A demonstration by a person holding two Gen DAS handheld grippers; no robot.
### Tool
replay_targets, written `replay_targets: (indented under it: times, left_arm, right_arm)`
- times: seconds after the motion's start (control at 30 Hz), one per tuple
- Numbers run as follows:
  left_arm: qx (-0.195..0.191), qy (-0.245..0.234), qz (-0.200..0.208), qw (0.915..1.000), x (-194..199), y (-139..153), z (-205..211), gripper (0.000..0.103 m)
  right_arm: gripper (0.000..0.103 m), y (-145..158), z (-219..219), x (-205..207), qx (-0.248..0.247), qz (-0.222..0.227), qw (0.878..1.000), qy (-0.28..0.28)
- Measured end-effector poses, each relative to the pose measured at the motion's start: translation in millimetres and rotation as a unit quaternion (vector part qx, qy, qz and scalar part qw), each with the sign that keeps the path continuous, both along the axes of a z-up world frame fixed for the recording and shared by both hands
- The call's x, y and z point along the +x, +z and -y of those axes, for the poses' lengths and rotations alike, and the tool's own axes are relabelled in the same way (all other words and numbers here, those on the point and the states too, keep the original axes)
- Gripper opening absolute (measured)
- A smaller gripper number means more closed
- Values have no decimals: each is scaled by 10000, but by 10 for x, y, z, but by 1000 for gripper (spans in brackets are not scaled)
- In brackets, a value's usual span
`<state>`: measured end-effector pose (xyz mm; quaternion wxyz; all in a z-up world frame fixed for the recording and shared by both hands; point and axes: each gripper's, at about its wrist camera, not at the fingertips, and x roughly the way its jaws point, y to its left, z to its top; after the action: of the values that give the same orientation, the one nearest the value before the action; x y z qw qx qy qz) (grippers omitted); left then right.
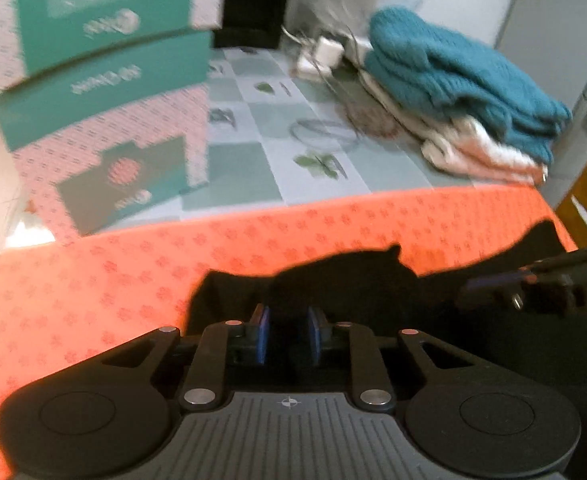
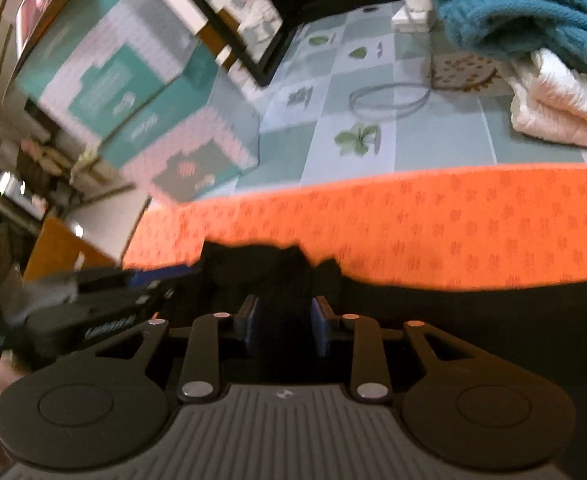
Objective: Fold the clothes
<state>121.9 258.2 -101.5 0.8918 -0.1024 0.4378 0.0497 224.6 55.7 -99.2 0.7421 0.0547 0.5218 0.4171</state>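
A black garment [image 1: 345, 280] [image 2: 453, 312] lies bunched on an orange patterned cloth [image 1: 133, 264] [image 2: 413, 220] that covers the near part of the table. My left gripper [image 1: 289, 332] sits at the garment's near edge, its blue-padded fingers [image 1: 262, 334] narrowly apart with black fabric pinched between them. My right gripper [image 2: 285, 324] grips the same garment further right, with fabric filling its gap and a fold rising above it. Each gripper shows in the other's view: the right one [image 1: 533, 284] at the right edge, the left one [image 2: 113, 296] at the left. The frames are motion-blurred.
A folded teal knit [image 1: 453, 72] [image 2: 525, 8] rests on white folded towels [image 1: 477, 148] [image 2: 565, 96] at the back right. Stacked teal-and-pink boxes [image 1: 101, 80] [image 2: 133, 92] stand at the left. A loop of cable [image 1: 325, 134] [image 2: 389, 98] lies on the tiled tablecloth [image 1: 245, 176].
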Motion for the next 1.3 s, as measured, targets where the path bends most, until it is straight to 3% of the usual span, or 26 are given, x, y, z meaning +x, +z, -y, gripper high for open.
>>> replay_targets:
  times: [0.17,0.33,0.4,0.6,0.8,0.87,0.9,0.93,1.1,1.3]
  left_arm:
    - [93,-95,-93,9999,170,-141,46,24]
    - [38,197,12,9998,367,-148,-79,24]
    - [59,336,-3,9994,420,-161,-134,24]
    - [-70,633,288,9976,259,93,-266,24]
    - [60,779,213,9967,-365,463,-250,26]
    - [53,930,192,9955,-631,526,-192,26]
    - [49,1005,182,9948,-764,557,-162,26]
    - [46,1080,171,9940,-897,589,-133,26]
    - [28,1455,120,9893,-1563,746,14,26]
    - [-24,1927,106,9812,-2315,910,196,26]
  right_arm:
    - [33,-20,12,-290,-236,9,9987,448]
    - [32,-91,-32,-669,-576,93,9936,964]
    - [27,-131,-44,-803,-764,240,9907,1104]
    - [19,-124,13,-1014,-1008,539,9855,1256]
    - [20,-64,108,-1080,-984,537,9863,1214]
    - [14,-80,140,-1076,-891,424,9890,1100]
    - [5,-87,156,-1074,-844,367,9903,1043]
    - [5,-80,171,-1076,-791,335,9914,990]
    - [5,145,232,-1164,-533,526,9931,907]
    - [5,161,204,-1288,-746,983,9861,1116]
